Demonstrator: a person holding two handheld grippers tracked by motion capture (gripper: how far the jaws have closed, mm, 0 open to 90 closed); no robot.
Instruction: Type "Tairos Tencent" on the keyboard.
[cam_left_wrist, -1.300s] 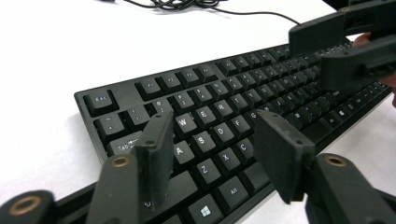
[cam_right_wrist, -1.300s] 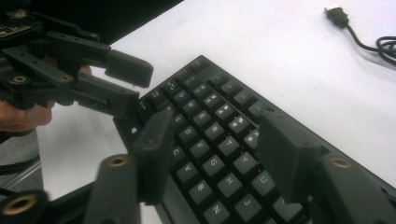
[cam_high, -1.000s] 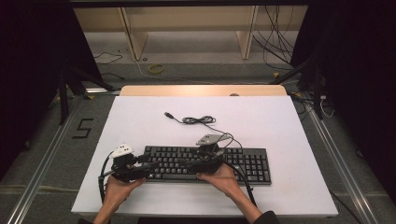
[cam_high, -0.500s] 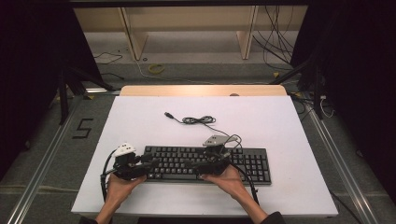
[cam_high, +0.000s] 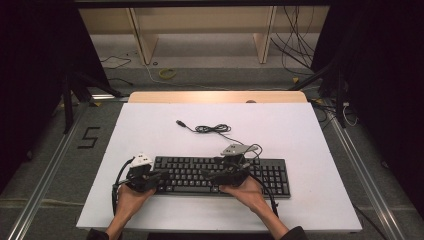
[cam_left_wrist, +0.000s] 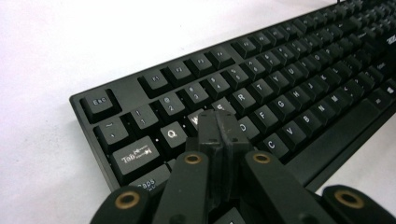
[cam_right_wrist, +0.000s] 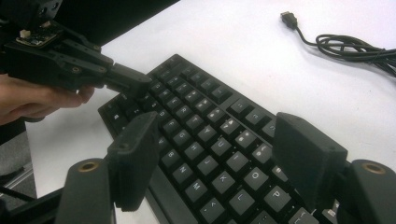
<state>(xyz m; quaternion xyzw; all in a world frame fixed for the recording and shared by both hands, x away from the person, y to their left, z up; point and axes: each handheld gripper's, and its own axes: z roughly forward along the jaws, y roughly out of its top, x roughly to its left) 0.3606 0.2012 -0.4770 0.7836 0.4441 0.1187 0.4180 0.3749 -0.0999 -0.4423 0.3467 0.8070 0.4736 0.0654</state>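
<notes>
So the left gripper (cam_left_wrist: 221, 122) just snapped its jaws together, empty, tip over the keyboard's (cam_high: 270, 172) W-E keys, probably typing; right gripper (cam_right_wrist: 224, 163) hangs wide.

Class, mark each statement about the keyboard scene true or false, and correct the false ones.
1. The left gripper has its jaws shut over the keyboard. True.
2. The right gripper has its jaws shut. False: they stand wide open above the keys.
3. The keyboard's cable is plugged into a computer. False: its plug lies loose on the white table.
4. Both grippers are held by a person's hands. True.
</notes>
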